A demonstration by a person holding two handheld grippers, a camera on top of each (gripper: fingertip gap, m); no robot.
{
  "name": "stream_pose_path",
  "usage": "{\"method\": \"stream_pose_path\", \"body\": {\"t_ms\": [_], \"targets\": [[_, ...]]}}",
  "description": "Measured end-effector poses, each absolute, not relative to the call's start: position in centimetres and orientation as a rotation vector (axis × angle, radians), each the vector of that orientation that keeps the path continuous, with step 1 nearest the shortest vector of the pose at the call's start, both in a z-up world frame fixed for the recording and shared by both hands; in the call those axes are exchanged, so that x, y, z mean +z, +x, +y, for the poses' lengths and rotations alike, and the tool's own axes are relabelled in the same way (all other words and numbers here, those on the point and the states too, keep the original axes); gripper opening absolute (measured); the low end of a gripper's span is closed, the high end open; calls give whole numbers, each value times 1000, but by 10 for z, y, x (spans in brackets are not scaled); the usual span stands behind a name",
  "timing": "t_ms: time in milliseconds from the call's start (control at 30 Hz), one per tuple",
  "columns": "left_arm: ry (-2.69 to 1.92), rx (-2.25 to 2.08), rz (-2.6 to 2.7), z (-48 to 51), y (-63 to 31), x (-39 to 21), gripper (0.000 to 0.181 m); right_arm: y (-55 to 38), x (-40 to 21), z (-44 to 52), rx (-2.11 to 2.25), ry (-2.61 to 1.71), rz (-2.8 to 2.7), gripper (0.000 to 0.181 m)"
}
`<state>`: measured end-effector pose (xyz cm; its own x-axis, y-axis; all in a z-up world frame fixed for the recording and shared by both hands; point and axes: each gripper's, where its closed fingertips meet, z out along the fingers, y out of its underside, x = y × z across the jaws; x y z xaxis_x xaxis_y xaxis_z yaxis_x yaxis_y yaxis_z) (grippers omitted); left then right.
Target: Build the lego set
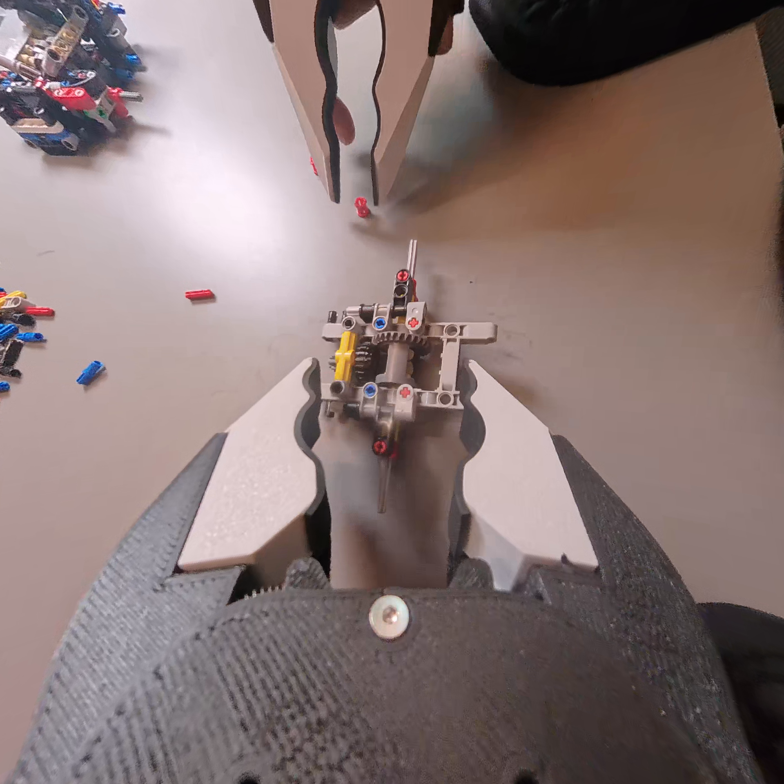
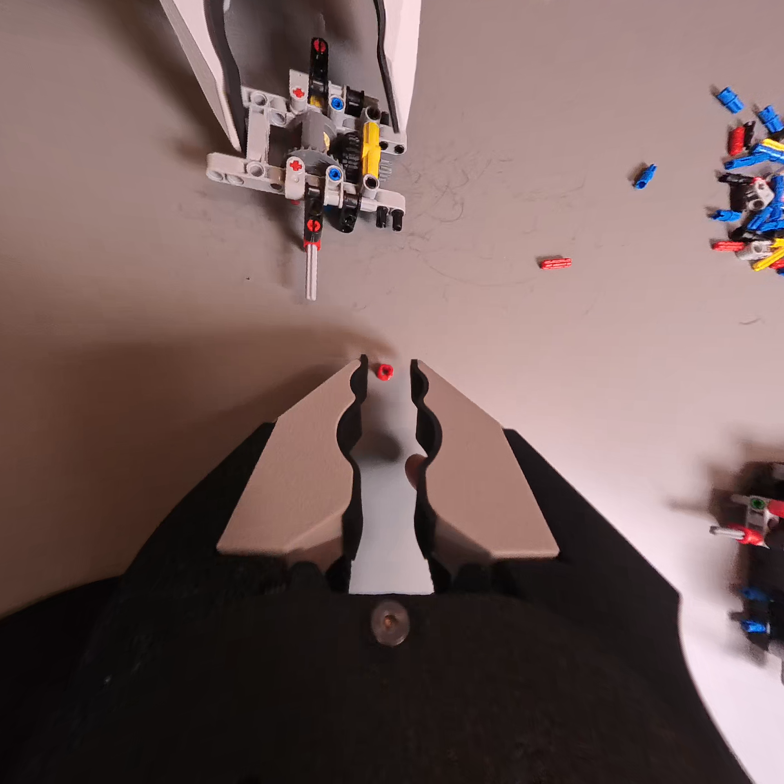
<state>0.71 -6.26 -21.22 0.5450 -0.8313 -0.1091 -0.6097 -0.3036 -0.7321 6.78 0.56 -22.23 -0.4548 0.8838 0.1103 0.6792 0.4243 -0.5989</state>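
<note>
A grey gear assembly [image 1: 449,360] with a yellow connector, black gears and a long grey axle lies on the tan table [image 1: 594,297]. My left gripper [image 1: 391,367] straddles its near end, pads against both sides of the frame. It also shows in the right wrist view [image 2: 316,135], on the assembly [image 2: 259,131]. A small red bush [image 2: 385,371] lies on the table between the tips of my right gripper [image 2: 388,364], whose jaws stand a little apart and do not touch it. The left wrist view shows the right gripper [image 1: 355,200] over the bush [image 1: 361,208].
A pile of loose blue, red, yellow and black parts [image 1: 12,335] [image 2: 755,178] lies at the table's side. A red pin [image 1: 199,295] [image 2: 555,263] and a blue pin [image 1: 90,372] [image 2: 645,175] lie apart. A larger built model [image 1: 63,85] [image 2: 759,551] stands beyond. The left gripper's tips are roughly 10 cm from the right gripper's.
</note>
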Motion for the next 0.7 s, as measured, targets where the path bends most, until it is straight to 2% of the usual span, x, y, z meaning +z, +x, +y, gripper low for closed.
{"method": "stream_pose_path", "body": {"t_ms": [167, 300, 700], "targets": [[-1908, -536, 1020, -62, 8, -188, 65, 68, -229, 1, 663, -1315, -2344, 6], [-1802, -631, 854, -54, 2, -164, 51, 62, -213, -5, 826, -1304, -2209, 5], [-1607, -455, 751, -41, 11, -132, 18, 37, -107, -21, 1638, -1376, -1233, 5]]}}
